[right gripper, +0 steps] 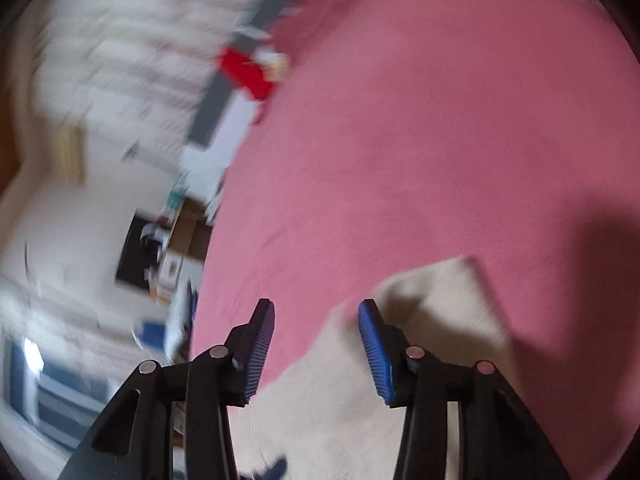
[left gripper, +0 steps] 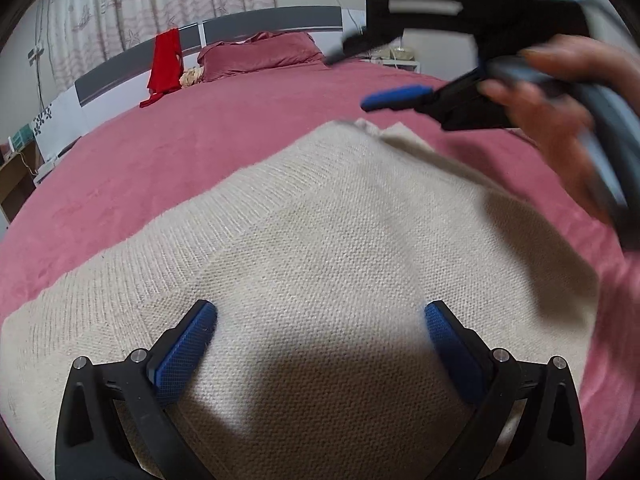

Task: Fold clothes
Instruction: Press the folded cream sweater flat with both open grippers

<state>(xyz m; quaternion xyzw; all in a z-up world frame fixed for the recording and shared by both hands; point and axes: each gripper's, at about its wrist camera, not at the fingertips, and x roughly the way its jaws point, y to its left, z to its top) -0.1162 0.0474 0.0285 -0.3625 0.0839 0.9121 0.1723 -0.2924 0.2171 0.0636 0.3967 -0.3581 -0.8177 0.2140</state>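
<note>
A cream knitted sweater [left gripper: 320, 248] lies folded flat on the pink bedspread [left gripper: 200, 144]. My left gripper [left gripper: 320, 312] hovers over its near part, jaws wide open, nothing between the blue pads. In the left wrist view a hand [left gripper: 560, 120] holds my right gripper [left gripper: 384, 80], blurred, above the sweater's far right corner. The right wrist view is tilted and blurred: my right gripper [right gripper: 316, 308] stands open with nothing between its pads, over the sweater [right gripper: 424, 320] edge and the bedspread [right gripper: 440, 140].
A red garment [left gripper: 164, 64] hangs on the grey headboard [left gripper: 272, 20] next to pink pillows [left gripper: 260, 54]. A nightstand [left gripper: 400, 58] sits at the far right. Shelves and boxes [right gripper: 176, 240] stand beside the bed's left edge. Curtains cover the back wall.
</note>
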